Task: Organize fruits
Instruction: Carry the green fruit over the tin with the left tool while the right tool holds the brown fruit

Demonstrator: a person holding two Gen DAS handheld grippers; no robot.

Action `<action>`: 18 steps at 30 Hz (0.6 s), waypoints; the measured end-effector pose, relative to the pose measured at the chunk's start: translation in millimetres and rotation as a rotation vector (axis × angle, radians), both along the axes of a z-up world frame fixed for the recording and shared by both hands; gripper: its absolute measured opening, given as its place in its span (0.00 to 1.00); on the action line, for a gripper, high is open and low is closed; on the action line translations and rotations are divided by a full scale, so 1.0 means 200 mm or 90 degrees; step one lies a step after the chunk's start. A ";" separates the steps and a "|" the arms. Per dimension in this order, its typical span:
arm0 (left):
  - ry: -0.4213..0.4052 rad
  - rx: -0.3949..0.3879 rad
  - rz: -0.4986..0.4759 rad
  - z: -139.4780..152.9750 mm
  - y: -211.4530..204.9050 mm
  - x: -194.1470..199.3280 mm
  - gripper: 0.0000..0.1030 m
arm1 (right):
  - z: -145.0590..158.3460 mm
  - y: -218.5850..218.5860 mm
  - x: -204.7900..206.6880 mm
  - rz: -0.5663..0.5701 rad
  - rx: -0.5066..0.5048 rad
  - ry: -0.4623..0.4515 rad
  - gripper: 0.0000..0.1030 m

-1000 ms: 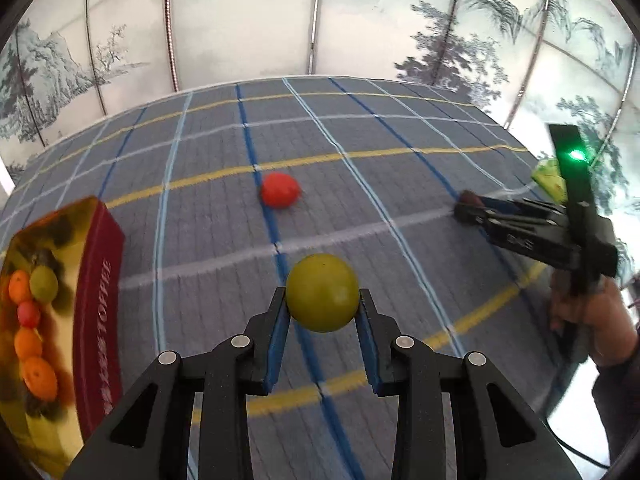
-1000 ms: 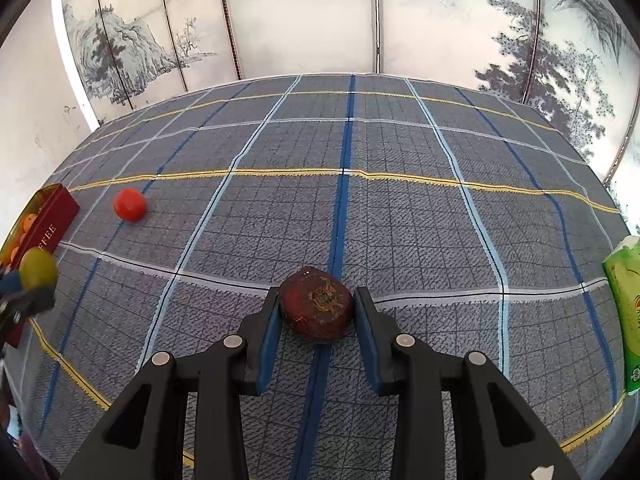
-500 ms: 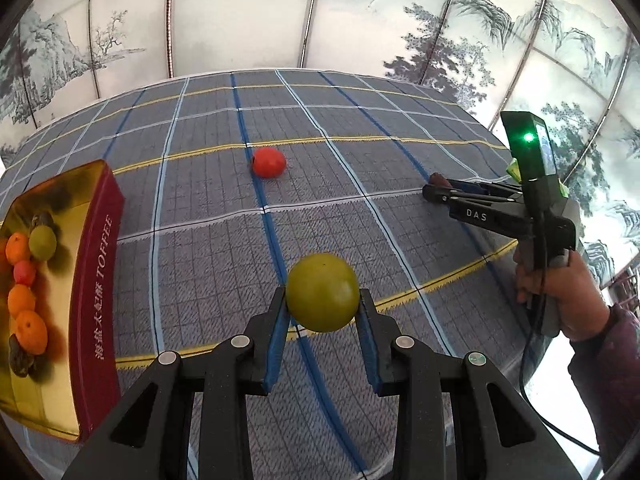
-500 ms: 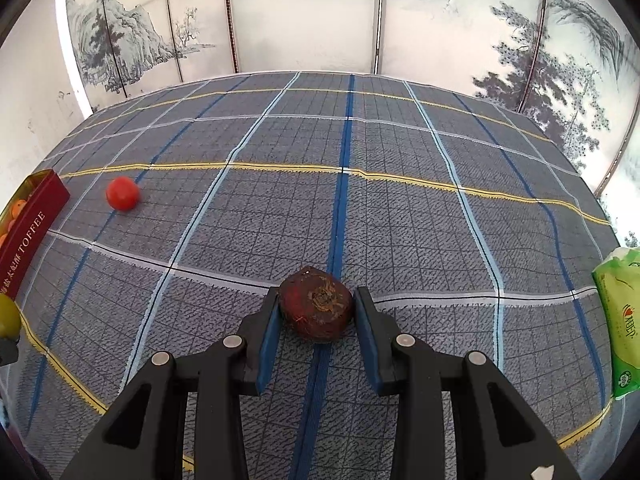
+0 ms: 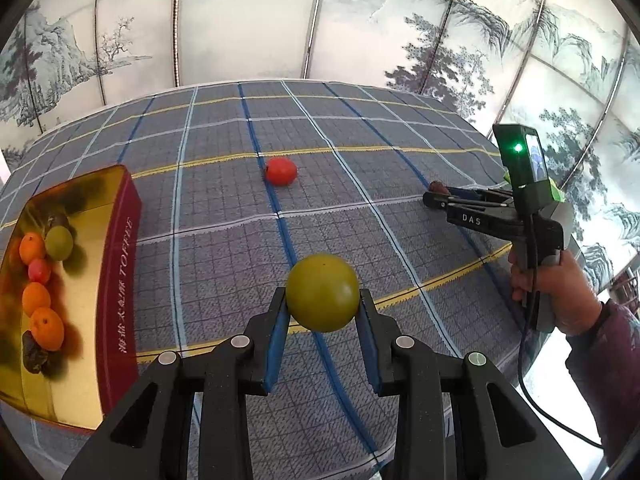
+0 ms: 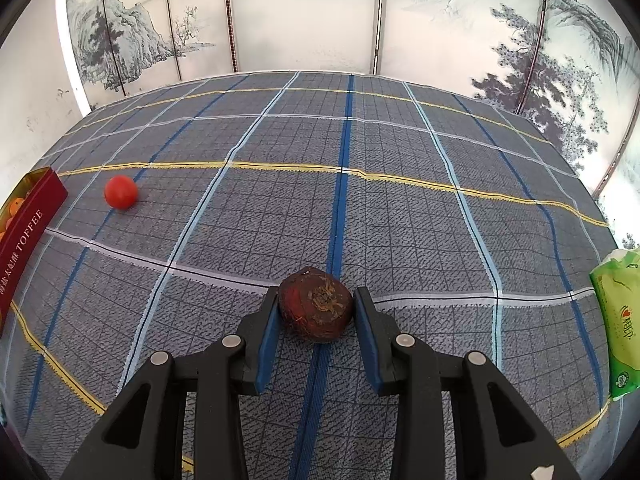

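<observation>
Left wrist view
Left tool (image 5: 322, 312): a green fruit (image 5: 322, 293) is pinched between its blue pads, held above the worktop (image 5: 224, 248).
Box (image 5: 120, 280): a red and gold box is seen at the left; oranges, a small red fruit, a green fruit and dark fruits are lying inside.
Red fruit (image 5: 281, 171): it is set on the checked cloth, well apart from the box.
Right tool (image 5: 436, 194): it is seen at the right, held by a hand (image 5: 560, 292); a dark fruit shows at its tip.

Right wrist view
Right tool (image 6: 316, 312): a dark brown fruit (image 6: 316, 307) is gripped between its pads, low over the cloth.
Red fruit (image 6: 121, 191): it is seen far left, near the box (image 6: 28, 232).
Green packet (image 6: 618, 320): it is lying at the right edge.
</observation>
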State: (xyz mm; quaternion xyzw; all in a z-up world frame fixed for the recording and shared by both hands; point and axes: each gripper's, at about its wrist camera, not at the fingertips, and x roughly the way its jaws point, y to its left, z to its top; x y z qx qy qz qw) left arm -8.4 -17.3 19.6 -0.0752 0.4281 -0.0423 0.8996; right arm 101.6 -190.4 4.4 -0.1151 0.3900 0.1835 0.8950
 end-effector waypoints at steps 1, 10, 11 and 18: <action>-0.001 -0.003 0.003 0.01 0.01 -0.01 0.33 | 0.00 0.00 0.00 0.000 -0.001 0.000 0.32; -0.038 0.014 0.072 0.13 0.31 -0.10 0.33 | 0.00 0.00 0.00 0.000 -0.002 -0.001 0.32; -0.041 0.028 0.084 0.13 0.35 -0.10 0.33 | 0.00 0.00 0.00 0.000 -0.002 -0.001 0.32; -0.024 0.086 0.193 0.09 0.74 -0.11 0.33 | 0.00 0.00 0.00 -0.001 0.000 0.000 0.32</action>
